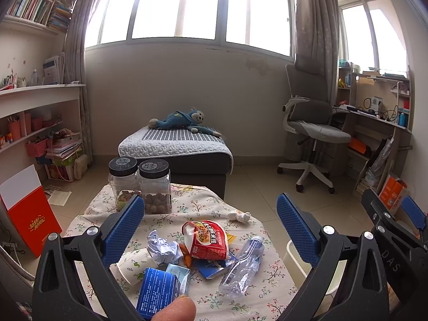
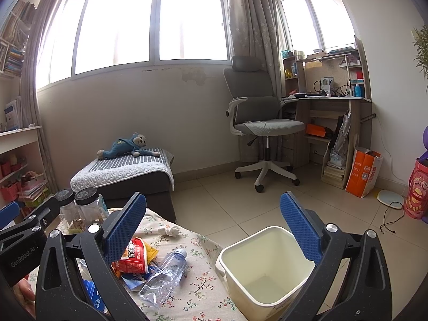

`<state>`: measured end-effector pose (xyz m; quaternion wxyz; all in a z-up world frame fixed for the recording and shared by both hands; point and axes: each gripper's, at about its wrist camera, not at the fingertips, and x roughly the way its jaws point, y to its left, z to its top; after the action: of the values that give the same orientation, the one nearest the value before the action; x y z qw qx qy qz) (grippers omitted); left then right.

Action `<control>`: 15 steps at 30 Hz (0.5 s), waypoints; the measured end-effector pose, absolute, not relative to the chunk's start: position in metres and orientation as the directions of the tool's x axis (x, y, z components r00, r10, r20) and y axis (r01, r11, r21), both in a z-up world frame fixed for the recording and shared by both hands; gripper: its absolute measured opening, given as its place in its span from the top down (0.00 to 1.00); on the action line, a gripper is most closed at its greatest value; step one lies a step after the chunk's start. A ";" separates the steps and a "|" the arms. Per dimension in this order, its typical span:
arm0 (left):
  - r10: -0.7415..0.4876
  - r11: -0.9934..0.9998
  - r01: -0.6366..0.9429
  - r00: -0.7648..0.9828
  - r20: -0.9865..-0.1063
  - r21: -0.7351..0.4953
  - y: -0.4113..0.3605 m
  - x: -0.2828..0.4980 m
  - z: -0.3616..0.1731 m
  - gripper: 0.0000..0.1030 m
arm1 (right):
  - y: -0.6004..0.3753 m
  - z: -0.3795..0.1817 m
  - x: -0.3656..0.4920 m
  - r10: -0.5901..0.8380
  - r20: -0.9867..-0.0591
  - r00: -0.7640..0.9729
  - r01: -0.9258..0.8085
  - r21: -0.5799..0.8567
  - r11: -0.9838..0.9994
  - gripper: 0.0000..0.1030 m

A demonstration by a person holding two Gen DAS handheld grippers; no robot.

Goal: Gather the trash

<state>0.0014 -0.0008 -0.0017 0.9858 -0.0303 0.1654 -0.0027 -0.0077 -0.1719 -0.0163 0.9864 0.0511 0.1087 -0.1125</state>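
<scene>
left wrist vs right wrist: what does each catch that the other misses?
Left wrist only: crumpled paper ball, paper cup, orange-and-white box on the floor. Right wrist only: the inside of the bin, bare as far as it shows, and a round scale. Both: crushed bottle, red noodle pack, two jars, both grippers open.

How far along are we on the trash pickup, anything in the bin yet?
Nothing looks done: the cream bin appears empty. Nothing is in hand either; the left gripper and right gripper are both open and hold nothing. Left on the floral tablecloth: crushed water bottle, red noodle cup, crumpled paper, paper cup, blue box and white wad.
</scene>
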 end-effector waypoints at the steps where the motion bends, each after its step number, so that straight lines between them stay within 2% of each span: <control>1: -0.016 0.998 -0.004 0.945 -0.326 -0.060 -0.001 0.001 -0.002 0.06 | -0.172 -0.016 -0.008 -0.211 -0.227 0.951 0.233 0.076 0.970 0.07; 15: -0.017 0.998 -0.004 0.945 -0.328 -0.062 -0.003 0.001 -0.002 0.07 | -0.172 -0.016 -0.008 -0.211 -0.223 0.952 0.233 0.077 0.969 0.07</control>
<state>0.0013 -0.0034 -0.0021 0.9856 -0.0307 0.1665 -0.0033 -0.0080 -0.1717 -0.0160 0.9865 0.0513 0.1070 -0.1126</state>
